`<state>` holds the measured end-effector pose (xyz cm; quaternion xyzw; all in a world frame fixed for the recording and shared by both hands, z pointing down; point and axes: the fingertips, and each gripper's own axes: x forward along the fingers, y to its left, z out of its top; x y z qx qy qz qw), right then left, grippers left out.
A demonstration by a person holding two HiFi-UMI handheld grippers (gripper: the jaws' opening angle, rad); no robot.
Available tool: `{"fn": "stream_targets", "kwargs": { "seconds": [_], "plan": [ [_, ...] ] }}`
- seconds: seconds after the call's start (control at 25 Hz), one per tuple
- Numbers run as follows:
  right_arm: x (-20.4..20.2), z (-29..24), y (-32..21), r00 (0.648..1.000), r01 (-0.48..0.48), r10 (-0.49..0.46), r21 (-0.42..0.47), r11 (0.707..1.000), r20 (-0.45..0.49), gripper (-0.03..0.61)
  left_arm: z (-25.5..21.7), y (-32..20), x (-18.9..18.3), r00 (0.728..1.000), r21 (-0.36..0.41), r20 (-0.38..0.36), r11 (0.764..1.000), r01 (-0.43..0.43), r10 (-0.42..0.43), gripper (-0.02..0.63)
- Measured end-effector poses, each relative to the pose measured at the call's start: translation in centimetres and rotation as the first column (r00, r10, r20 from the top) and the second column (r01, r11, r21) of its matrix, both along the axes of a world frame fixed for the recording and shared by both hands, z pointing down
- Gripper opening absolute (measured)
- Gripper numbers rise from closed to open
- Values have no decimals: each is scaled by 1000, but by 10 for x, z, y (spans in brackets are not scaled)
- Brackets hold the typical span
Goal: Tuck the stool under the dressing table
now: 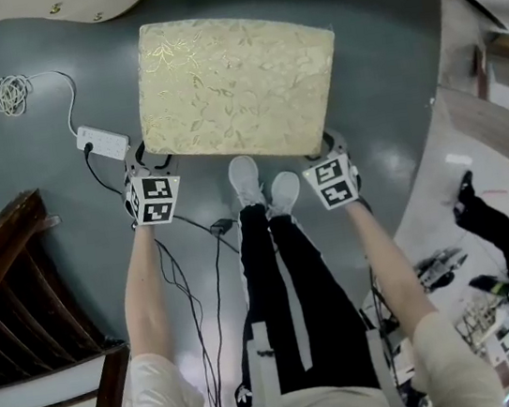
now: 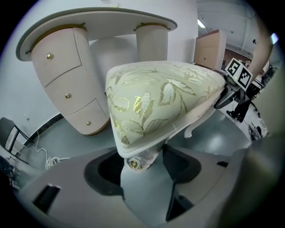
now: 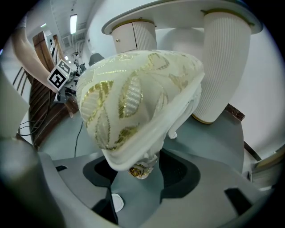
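Note:
The stool (image 1: 237, 87) has a cream and gold leaf-patterned cushion and stands on the grey floor in front of the dressing table (image 1: 64, 3). My left gripper (image 1: 153, 161) is at its near left corner and my right gripper (image 1: 327, 149) at its near right corner. In the left gripper view the jaws of my left gripper (image 2: 141, 156) close on the stool (image 2: 160, 98) at its corner, above a gold-studded leg top. The right gripper view shows my right gripper (image 3: 144, 162) holding the other corner of the stool (image 3: 133, 98) the same way. The dressing table (image 2: 67, 67) has white drawers with gold knobs.
A white power strip (image 1: 101, 142) and a coiled cable (image 1: 11, 94) lie on the floor at the left. A dark wooden chair (image 1: 10, 282) stands near my left arm. My feet (image 1: 262, 187) are just behind the stool. Another person (image 1: 494, 219) is at the right.

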<state>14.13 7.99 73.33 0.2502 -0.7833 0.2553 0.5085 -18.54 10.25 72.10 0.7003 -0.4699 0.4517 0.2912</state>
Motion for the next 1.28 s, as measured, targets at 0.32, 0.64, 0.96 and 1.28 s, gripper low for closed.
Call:
{"fn": "stream_targets", "kwargs": {
  "seconds": [0.32, 0.64, 0.96, 1.28],
  "plan": [
    [-3, 0, -2, 1000, -19, 19, 49, 999, 3, 268, 1, -9, -2, 997, 21, 12, 997, -70, 70, 273],
    [-3, 7, -9, 999, -23, 27, 140, 990, -22, 267, 11, -19, -2, 996, 126, -3, 988, -92, 93, 273],
    [-11, 17, -12, 998, -61, 57, 213, 975, 21, 268, 16, -29, -8, 993, 183, 19, 976, -115, 114, 272],
    [-8, 13, -12, 998, -61, 66, 205, 977, -19, 267, 15, -24, -6, 994, 131, 14, 986, -107, 107, 270]
  ]
}}
